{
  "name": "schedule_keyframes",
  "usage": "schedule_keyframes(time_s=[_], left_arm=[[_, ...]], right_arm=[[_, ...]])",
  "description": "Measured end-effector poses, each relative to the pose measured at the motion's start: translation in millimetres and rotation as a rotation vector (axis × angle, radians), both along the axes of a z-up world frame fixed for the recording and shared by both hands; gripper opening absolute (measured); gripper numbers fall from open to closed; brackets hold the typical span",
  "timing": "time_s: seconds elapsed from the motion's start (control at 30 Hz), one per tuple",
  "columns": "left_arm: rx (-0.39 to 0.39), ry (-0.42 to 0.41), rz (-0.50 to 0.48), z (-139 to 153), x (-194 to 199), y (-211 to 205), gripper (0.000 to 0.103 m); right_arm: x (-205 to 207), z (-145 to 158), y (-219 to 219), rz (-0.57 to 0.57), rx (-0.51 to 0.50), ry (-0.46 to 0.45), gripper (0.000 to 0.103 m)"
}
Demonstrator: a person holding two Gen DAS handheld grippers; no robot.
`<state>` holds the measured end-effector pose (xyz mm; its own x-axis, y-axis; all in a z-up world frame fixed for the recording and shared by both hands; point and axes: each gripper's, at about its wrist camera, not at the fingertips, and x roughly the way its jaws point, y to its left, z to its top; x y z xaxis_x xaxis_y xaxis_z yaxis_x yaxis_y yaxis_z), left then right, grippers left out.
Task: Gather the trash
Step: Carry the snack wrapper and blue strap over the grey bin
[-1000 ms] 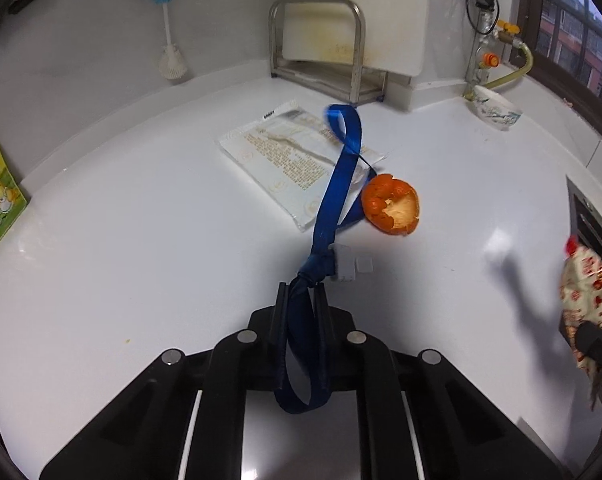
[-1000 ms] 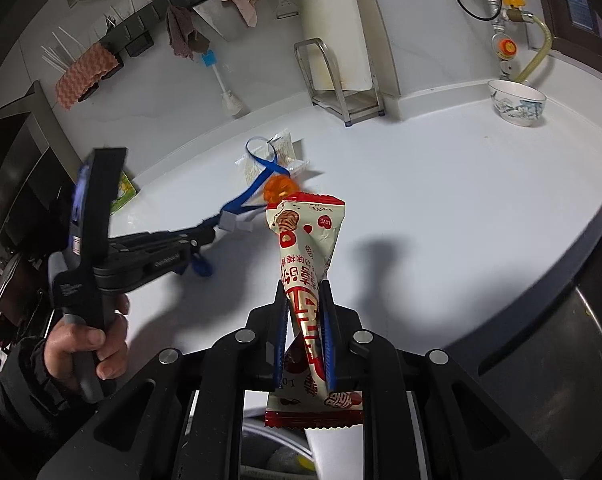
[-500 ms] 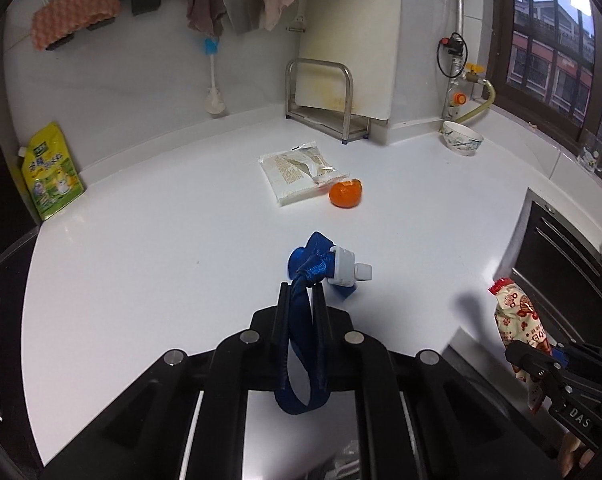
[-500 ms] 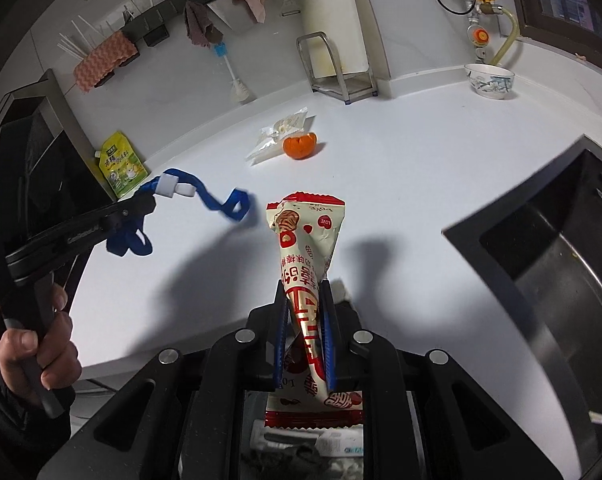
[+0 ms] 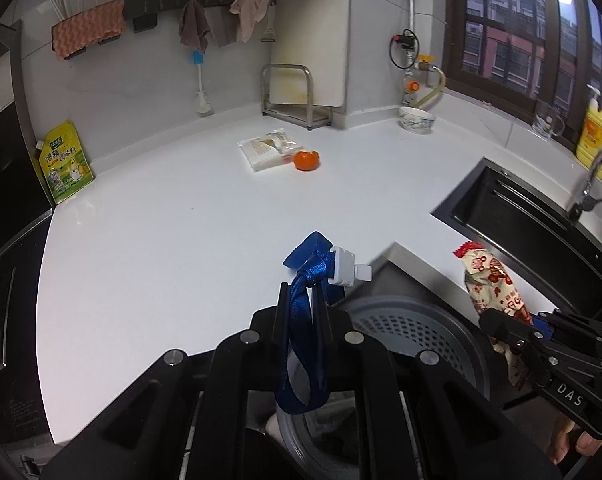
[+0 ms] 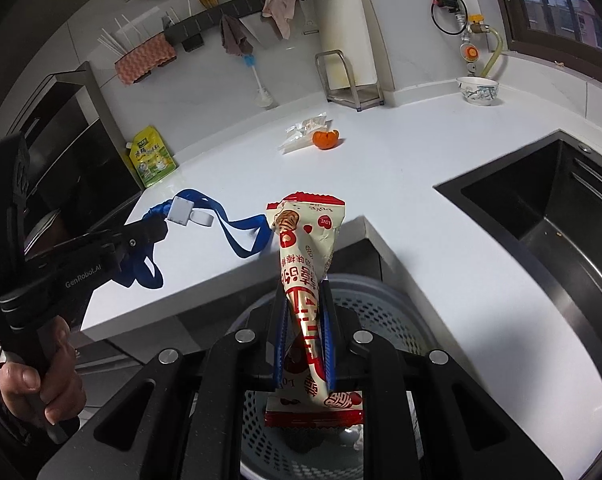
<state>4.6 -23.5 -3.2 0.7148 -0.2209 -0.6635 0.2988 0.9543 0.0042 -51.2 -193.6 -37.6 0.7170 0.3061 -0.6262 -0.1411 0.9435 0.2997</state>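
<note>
Now the left tongs (image 5: pixel 303 298) clench a blue lanyard (image 5: pixel 305 280) over the table (image 5: pixel 161 240) edge. Right tongs (image 6: pixel 303 316) grip a snack wrapper (image 6: pixel 305 240) above the grey bin (image 6: pixel 385 308).

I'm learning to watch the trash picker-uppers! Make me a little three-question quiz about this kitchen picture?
1. True or false: the left hand-held gripper is shut on a blue strap.
2. What does the right hand-held gripper hold: A) a bowl, B) a snack wrapper, C) a sponge?
3. Fill in: the clear packet still on the counter lies beside an orange ____.

Key: 1 true; 2 B; 3 peel. Both hand-held grippers sit above the grey bin, by the counter's edge.
</note>
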Motion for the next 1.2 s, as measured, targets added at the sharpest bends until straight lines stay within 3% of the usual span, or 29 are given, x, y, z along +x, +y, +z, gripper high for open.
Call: schedule_keyframes(time_s=[0.27, 0.57, 1.2], left_arm=[[0.016, 0.030, -0.059, -21, -38, -17, 0.011], [0.031, 0.115, -0.110, -57, -49, -32, 0.011], [0.068, 0.203, -0.093, -95, -34, -35, 0.012]], right_arm=[[-34, -23, 2, -0.006, -0.003, 0.034, 0.015], [-53, -49, -1, -0.042, -0.027, 0.084, 0.015], [-29, -92, -4, -0.065, -0.013, 0.208, 0.015]])
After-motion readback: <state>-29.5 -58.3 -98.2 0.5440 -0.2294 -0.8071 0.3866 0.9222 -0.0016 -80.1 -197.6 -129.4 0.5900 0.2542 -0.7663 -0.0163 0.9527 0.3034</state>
